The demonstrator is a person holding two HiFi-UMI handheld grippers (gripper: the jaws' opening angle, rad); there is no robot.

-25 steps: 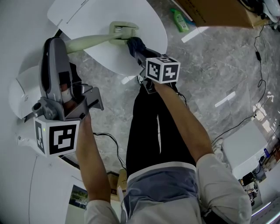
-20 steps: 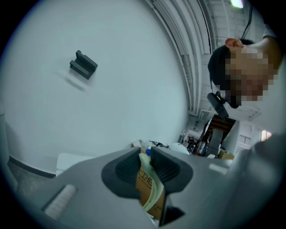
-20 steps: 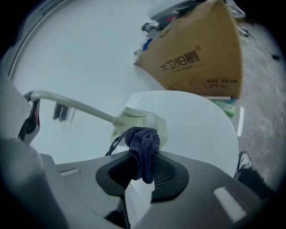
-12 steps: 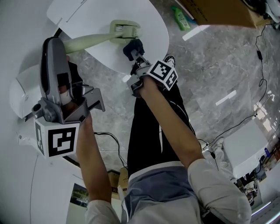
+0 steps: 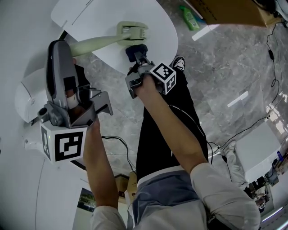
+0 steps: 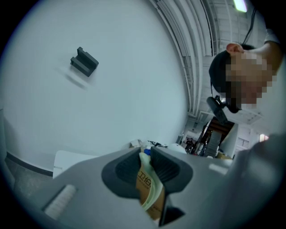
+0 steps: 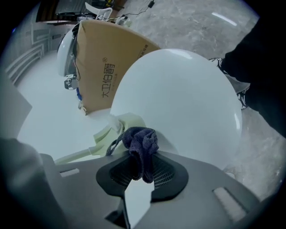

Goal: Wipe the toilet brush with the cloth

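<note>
The pale green toilet brush (image 5: 96,42) lies out over the white toilet lid (image 5: 155,42), its head (image 5: 131,30) at the far end. My left gripper (image 5: 63,47) is shut on its handle; in the left gripper view the handle (image 6: 149,192), with a brown label, sits pinched between the jaws. My right gripper (image 5: 137,57) is shut on a dark blue cloth (image 5: 135,50), just below the brush head and apart from it. In the right gripper view the cloth (image 7: 140,143) bunches at the jaws, with the brush head (image 7: 123,124) close behind.
A cardboard box (image 5: 225,11) and a green bottle (image 5: 191,20) stand on the marble floor beyond the lid. Cables trail along the floor (image 5: 265,67) at the right. The person's dark trouser legs (image 5: 162,134) are under the right arm. A white wall fills the left.
The right gripper has turned and drawn back a little down and left from the brush head, still holding the cloth. The left gripper keeps the handle steady.
</note>
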